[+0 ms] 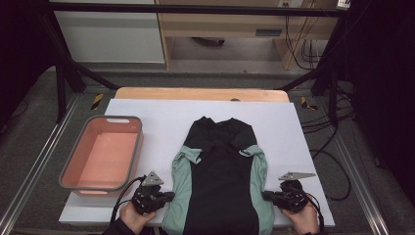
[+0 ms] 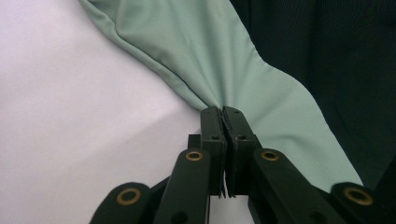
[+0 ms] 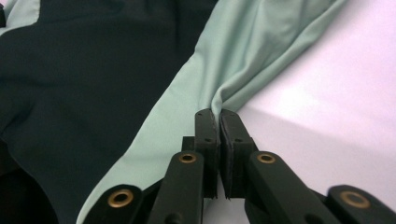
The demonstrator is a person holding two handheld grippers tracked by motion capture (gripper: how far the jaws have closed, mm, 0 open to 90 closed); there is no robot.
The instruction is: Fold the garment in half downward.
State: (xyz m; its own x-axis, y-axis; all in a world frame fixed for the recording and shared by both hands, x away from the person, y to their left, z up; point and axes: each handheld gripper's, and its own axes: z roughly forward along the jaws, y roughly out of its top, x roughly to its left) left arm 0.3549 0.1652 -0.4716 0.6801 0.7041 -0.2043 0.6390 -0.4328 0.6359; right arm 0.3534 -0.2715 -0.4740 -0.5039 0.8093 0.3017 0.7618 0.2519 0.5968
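Two hands enter at the bottom edge of the high view, each holding a black two-jaw gripper. At lower left, the left gripper (image 1: 169, 196) points toward the centre of the frame and meets the left edge of a black and mint-green long-sleeved shirt (image 1: 220, 181). At lower right, the right gripper (image 1: 266, 195) points inward and meets the shirt's right edge.

From the left gripper view, the left gripper (image 2: 222, 112) has its jaws pressed together, pinching a fold of the shirt's mint-green side panel (image 2: 224, 60) at its edge; the fabric puckers where it enters the tips. From the right gripper view, the right gripper (image 3: 214, 114) is likewise clamped on the green edge of the shirt (image 3: 243, 60), with creases fanning upward from the pinch.

Spread flat on a white sheet (image 1: 161, 117) that covers a wooden table (image 1: 200, 93), the shirt fills the lower centre of the high view. Its long axis runs from bottom to top of the frame, collar toward the top, hem at the bottom edge, between the two grippers. Both sleeves are folded inward across the chest.

To the left of the shirt, well apart from it, sits a pink basin with a grey rim (image 1: 78, 188), just above the left gripper.
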